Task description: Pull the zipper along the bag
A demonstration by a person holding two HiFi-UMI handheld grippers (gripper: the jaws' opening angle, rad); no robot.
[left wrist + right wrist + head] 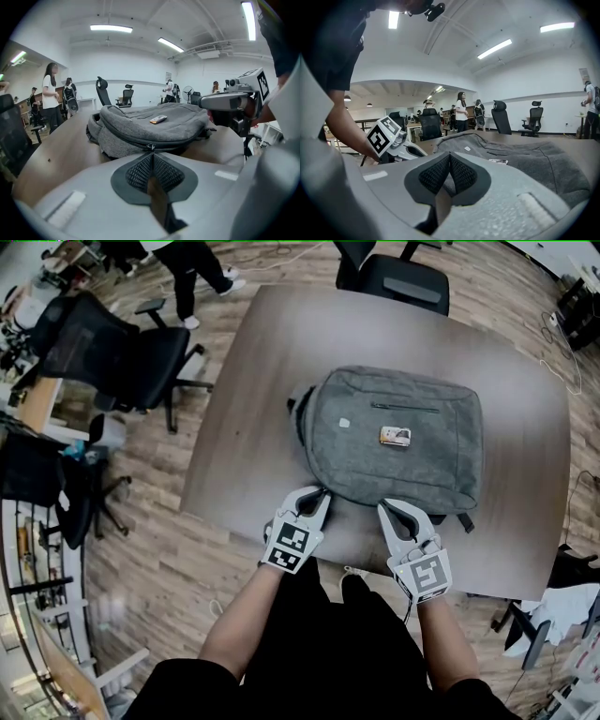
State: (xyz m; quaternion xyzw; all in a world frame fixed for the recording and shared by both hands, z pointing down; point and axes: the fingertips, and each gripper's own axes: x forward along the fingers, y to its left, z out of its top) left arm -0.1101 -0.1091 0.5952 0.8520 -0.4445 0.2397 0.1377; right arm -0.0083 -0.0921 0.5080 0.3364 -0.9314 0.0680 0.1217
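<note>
A grey backpack lies flat on a brown table. Its zipper runs along the near side wall. My left gripper sits at the bag's near left corner. In the left gripper view its pads are pressed together, with the small metal zipper pull pinched at their tips. My right gripper is at the near edge, a little to the right. Its pads meet on a fold of the grey fabric.
A small rectangular tag lies on top of the bag. Black office chairs stand at the far table edge and to the left. A person walks at the far left. A shoulder strap sticks out on the bag's left.
</note>
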